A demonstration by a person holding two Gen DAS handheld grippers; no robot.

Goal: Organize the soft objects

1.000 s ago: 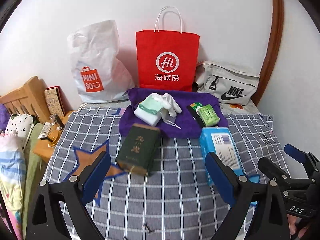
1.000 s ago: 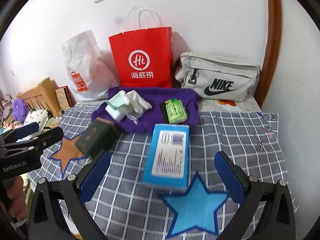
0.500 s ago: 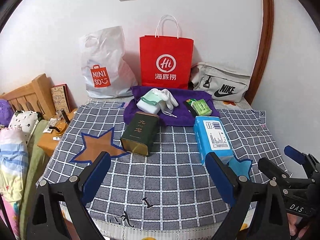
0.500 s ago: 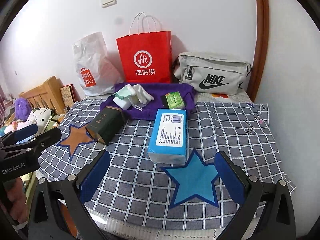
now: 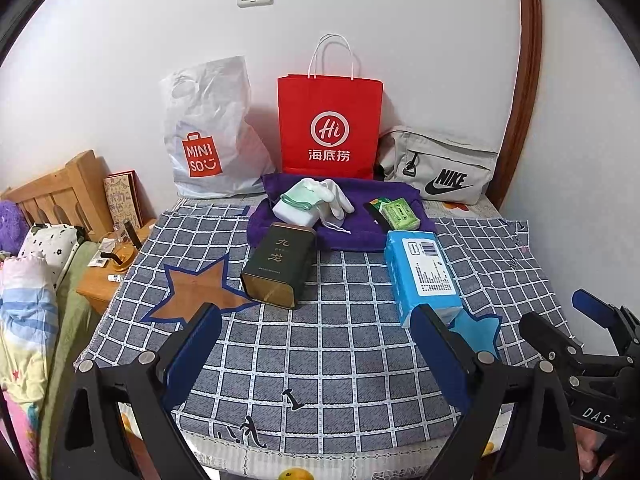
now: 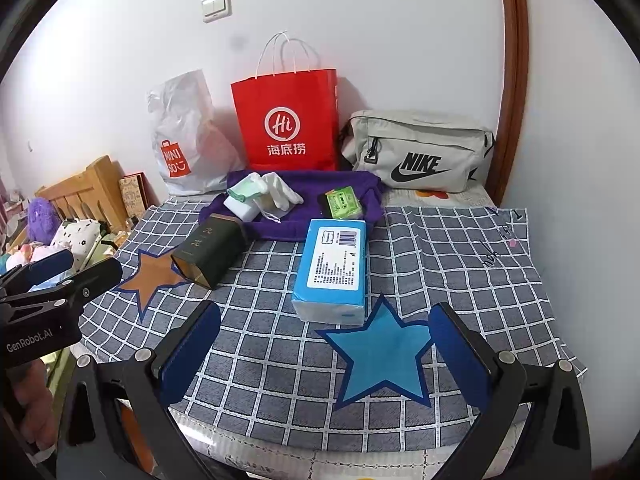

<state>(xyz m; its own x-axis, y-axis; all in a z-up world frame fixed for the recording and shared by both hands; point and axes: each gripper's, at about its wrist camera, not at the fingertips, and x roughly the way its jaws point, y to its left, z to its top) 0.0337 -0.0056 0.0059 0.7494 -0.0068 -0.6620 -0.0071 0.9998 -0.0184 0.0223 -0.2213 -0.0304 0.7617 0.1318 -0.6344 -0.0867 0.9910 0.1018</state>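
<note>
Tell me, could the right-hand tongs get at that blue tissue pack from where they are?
Probably yes. The right tongs are open and empty, and the blue tissue pack lies straight ahead on the checked cloth, with nothing between them.

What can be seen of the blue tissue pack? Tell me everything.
The tissue pack is a soft, blue plastic-wrapped block with a white printed label and barcode on top. It lies flat on the checked cloth, long side pointing toward the wall. Its near end touches the blue star; its far end reaches the purple cloth. Nothing grips it.
</note>
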